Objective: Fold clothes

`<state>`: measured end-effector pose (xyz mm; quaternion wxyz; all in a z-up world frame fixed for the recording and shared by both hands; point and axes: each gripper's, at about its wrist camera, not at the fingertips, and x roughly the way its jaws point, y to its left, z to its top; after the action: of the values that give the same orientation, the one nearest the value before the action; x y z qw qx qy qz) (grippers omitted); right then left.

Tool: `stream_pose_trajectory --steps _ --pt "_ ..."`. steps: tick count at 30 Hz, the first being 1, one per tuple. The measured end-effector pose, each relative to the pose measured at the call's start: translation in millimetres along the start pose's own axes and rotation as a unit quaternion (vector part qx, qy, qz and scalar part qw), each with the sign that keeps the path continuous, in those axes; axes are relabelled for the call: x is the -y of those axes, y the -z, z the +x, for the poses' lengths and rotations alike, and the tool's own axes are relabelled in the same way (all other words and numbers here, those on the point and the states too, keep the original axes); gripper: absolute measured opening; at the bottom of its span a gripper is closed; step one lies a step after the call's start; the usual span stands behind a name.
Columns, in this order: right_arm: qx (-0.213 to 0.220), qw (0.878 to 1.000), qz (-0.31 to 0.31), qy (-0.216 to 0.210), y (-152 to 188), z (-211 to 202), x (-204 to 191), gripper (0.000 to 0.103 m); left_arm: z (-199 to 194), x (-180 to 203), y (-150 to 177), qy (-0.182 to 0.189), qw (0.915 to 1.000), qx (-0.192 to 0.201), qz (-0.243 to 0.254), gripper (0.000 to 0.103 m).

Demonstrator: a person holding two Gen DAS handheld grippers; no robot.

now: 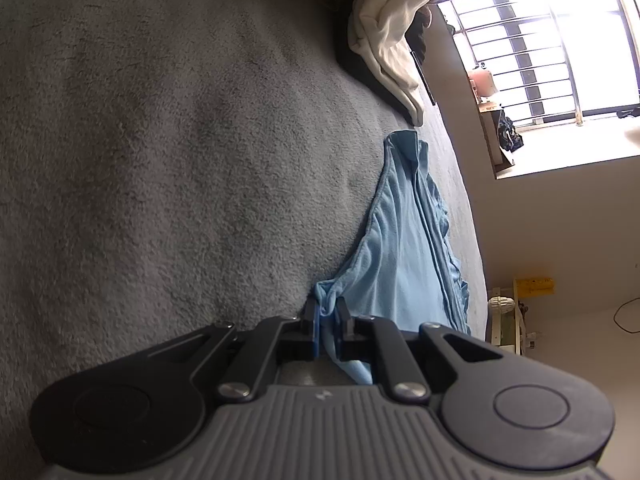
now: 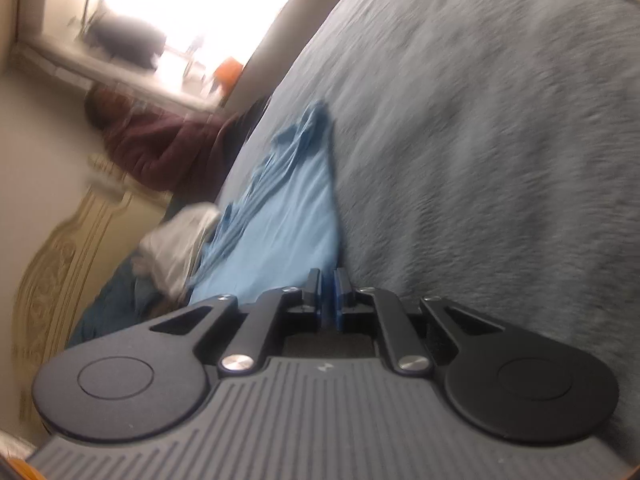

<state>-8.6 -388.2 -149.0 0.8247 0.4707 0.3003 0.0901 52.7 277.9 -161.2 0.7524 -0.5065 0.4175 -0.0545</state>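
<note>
A light blue garment (image 1: 400, 240) lies stretched out and wrinkled on a grey fuzzy blanket (image 1: 160, 160). My left gripper (image 1: 326, 308) is shut on a bunched corner of it, and cloth hangs down between the pads. In the blurred right wrist view the same light blue garment (image 2: 288, 216) runs away from my right gripper (image 2: 328, 276). Its near edge ends right at the fingertips. The right jaws stand together with a thin strip of blue cloth between the pads.
A cream garment (image 1: 392, 28) is piled at the far end of the blanket, below a barred window (image 1: 560, 40). In the right wrist view a white cloth (image 2: 176, 248) and a maroon garment (image 2: 168, 148) lie beside the blue one, near a carved headboard (image 2: 60, 264).
</note>
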Motion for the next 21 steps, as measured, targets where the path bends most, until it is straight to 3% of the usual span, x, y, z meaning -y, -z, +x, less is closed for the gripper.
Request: stream_pose_trajectory --steps 3,5,9,12,14,16,19,21 --pt "0.046 0.998 0.035 -0.009 4.2 -20.7 2.6 0.007 0.5 -0.3 -0.4 0.002 1.0000 0.001 0.000 0.010" --pt "0.047 0.998 0.024 -0.030 9.4 -22.0 -13.3 0.007 -0.2 -1.4 0.1 0.005 1.0000 0.000 -0.002 0.010" --pt "-0.035 0.997 -0.018 -0.064 21.4 -0.4 -41.7 0.008 1.4 -2.6 -0.4 0.009 0.9999 -0.001 -0.006 0.010" --pt "-0.067 0.997 0.018 -0.042 23.2 17.8 -32.6 0.013 2.1 -3.3 0.3 0.012 0.9999 -0.001 -0.010 0.010" --pt "-0.053 0.997 0.057 0.004 18.4 18.8 -18.4 0.013 0.8 -4.8 0.3 0.016 0.9998 -0.001 -0.015 0.010" --pt "-0.005 0.993 0.113 0.017 13.8 5.8 -3.6 0.013 0.7 -6.0 0.7 0.019 0.9996 -0.001 -0.019 0.010" --pt "0.056 0.985 0.164 0.011 11.2 -19.6 2.5 0.022 1.5 -5.6 1.3 0.020 0.9996 0.000 -0.020 0.010" --pt "0.053 0.983 0.176 0.006 13.9 -26.5 -3.8 0.031 2.5 -5.3 0.9 0.021 0.9995 -0.001 -0.022 0.010"
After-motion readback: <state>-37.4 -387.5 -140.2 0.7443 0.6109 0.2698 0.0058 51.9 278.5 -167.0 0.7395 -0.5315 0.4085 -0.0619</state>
